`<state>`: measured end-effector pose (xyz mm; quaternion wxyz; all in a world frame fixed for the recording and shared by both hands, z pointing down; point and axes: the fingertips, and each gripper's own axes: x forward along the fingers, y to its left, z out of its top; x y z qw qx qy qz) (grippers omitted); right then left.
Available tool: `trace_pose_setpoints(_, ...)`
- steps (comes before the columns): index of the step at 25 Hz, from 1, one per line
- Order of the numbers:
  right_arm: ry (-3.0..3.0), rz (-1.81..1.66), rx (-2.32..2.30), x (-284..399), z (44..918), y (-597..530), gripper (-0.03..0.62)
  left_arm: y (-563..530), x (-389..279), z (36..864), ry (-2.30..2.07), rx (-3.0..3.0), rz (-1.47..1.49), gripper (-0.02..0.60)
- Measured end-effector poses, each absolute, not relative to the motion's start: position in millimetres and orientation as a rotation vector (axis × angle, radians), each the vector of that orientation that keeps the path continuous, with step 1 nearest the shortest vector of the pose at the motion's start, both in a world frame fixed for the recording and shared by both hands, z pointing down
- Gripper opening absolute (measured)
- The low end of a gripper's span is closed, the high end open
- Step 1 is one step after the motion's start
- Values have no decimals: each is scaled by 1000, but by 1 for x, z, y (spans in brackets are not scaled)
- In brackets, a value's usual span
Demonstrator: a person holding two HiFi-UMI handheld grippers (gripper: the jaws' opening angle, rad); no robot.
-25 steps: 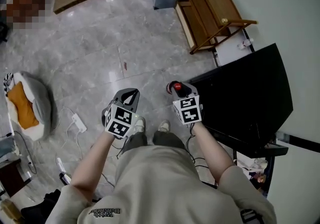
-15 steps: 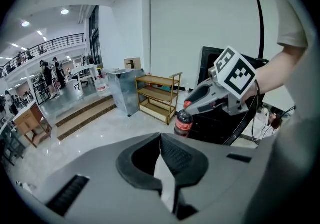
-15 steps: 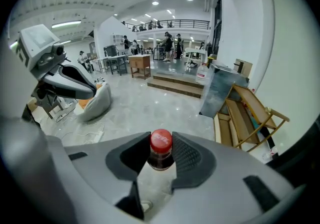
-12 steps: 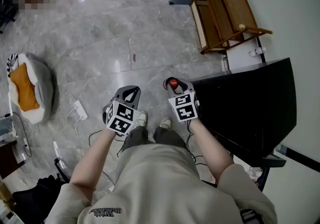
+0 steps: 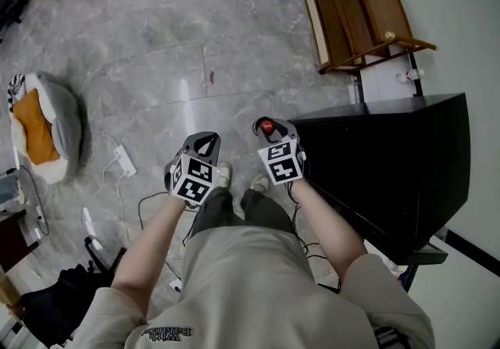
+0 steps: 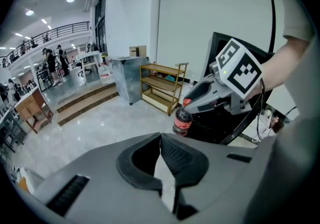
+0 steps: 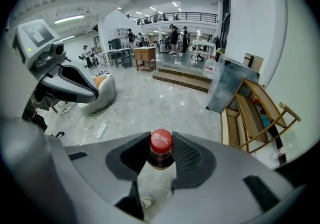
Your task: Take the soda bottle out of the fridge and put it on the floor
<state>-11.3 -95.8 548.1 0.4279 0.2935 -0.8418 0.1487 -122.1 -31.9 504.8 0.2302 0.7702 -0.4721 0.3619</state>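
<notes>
A dark soda bottle [image 7: 160,154] with a red cap hangs upright from its neck, and my right gripper [image 7: 161,150] is shut on it. In the head view the red cap [image 5: 267,126] shows at the right gripper [image 5: 268,129], just left of the black fridge [image 5: 391,160] and above my shoes. The left gripper view shows the bottle [image 6: 182,122] under the right gripper [image 6: 210,96], above the floor. My left gripper [image 5: 205,144] hovers beside it to the left; its jaws [image 6: 160,140] are shut with nothing between them.
A wooden shelf rack [image 5: 355,8] stands beyond the fridge by the white wall. A grey pet bed with an orange cushion [image 5: 43,137] lies at far left, with a power strip [image 5: 121,158] and cables on the marble floor [image 5: 195,51] nearby. Steps and people are far off.
Both grippers have sunk a little toward the floor, the right one still holding the bottle. The head view has shifted, showing more of the fridge top.
</notes>
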Motion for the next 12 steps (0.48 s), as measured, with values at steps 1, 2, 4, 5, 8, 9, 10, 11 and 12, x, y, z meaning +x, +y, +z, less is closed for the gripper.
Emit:
trace_pose_setpoints(1, -2095, 376, 731, -12, 554, -94, 112, -31, -121, 510, -1286, 2118, 1003, 6)
trace_pose_setpoints(2, -2087, 382, 730, -12, 560, -93, 112, -30, -120, 516, -1273, 2118, 1008, 6)
trace_pose_setpoints(4, -2067, 400, 728, -12, 574, -91, 112, -30, -118, 528, -1248, 2118, 1014, 6)
trace_pose_setpoints(5, -2059, 408, 727, -12, 582, -89, 112, -30, -116, 533, -1236, 2119, 1017, 6)
trace_pose_setpoints(8, -2044, 420, 726, -14, 601, -86, 112, -29, -112, 553, -1206, 2118, 1036, 6)
trace_pose_setpoints(9, -2040, 422, 726, -17, 607, -86, 112, -30, -112, 561, -1201, 2112, 1046, 6)
trace_pose_setpoints(10, -2036, 424, 725, -19, 614, -86, 112, -31, -112, 569, -1196, 2105, 1053, 6)
trace_pose_setpoints(11, -2029, 430, 724, -20, 623, -86, 112, -32, -112, 578, -1188, 2097, 1055, 6)
trace_pose_setpoints(12, -2019, 439, 724, -19, 632, -86, 112, -32, -110, 587, -1178, 2089, 1054, 6)
